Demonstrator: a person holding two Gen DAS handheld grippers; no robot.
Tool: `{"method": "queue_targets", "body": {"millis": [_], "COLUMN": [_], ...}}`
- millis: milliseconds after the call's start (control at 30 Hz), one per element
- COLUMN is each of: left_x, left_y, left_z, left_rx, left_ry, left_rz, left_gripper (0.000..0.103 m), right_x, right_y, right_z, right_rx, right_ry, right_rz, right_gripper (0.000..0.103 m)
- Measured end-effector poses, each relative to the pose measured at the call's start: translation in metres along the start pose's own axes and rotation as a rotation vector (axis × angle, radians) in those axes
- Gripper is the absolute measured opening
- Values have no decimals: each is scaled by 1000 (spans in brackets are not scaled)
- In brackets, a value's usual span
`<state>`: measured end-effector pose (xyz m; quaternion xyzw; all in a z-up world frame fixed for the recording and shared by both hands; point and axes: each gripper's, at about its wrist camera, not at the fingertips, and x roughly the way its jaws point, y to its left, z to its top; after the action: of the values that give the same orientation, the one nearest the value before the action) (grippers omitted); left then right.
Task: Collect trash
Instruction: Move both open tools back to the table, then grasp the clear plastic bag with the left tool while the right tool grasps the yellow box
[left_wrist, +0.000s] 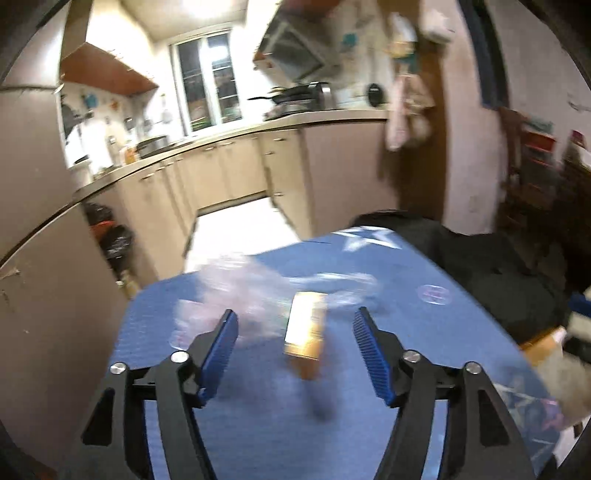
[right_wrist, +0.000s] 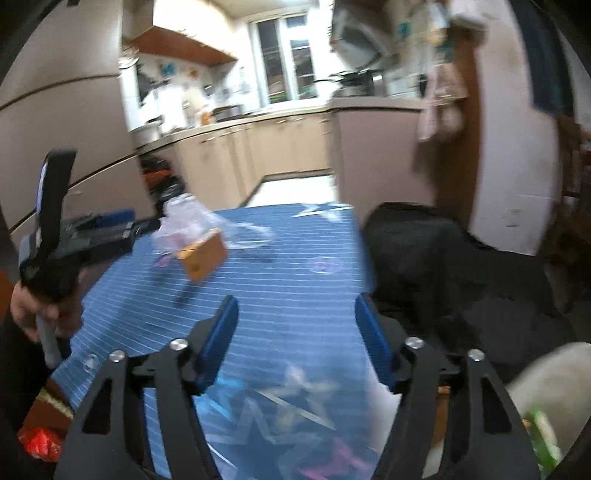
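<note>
On the blue striped tablecloth (left_wrist: 369, 266) the small cardboard box (left_wrist: 306, 325) and clear plastic wrappers (left_wrist: 236, 280) lie uncollected, my left gripper (left_wrist: 295, 325) and right gripper (right_wrist: 295, 314) both spread apart, empty.

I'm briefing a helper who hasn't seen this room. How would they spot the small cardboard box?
Find the blue striped table facing the kitchen. At its far left lies crumpled clear plastic; the small cardboard box sits against it, the only brown, solid-sided thing there.

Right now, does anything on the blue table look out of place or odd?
Yes: a small orange box stands tilted on the blue table, beside crumpled clear plastic wrap. Both views are blurred, so nothing else can be told.
</note>
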<state>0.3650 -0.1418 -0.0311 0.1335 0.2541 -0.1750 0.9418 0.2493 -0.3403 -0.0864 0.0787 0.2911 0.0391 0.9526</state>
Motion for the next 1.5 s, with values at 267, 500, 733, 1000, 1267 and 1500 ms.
{"method": "queue_targets", "body": {"millis": [267, 500, 733, 1000, 1267, 1500], "left_x": [81, 156, 205, 211, 191, 136], "left_y": [84, 101, 121, 122, 126, 116], "left_z": [22, 16, 4, 1, -5, -12], "left_rx": [-72, -40, -103, -99, -134, -155], "left_ry": [80, 201, 296, 272, 240, 179], "left_rz": [-73, -181, -203, -205, -172, -143], "left_gripper": [83, 87, 60, 39, 27, 24], "right_x": [99, 151, 178, 205, 182, 127], "right_y": [67, 99, 119, 112, 91, 87], "right_z": [20, 24, 32, 30, 23, 13], "right_rx": [112, 121, 141, 172, 203, 133], "right_ry": [135, 201, 202, 262, 218, 159], "right_rz": [115, 85, 45, 22, 78, 94], "right_gripper": [97, 97, 97, 42, 30, 30]}}
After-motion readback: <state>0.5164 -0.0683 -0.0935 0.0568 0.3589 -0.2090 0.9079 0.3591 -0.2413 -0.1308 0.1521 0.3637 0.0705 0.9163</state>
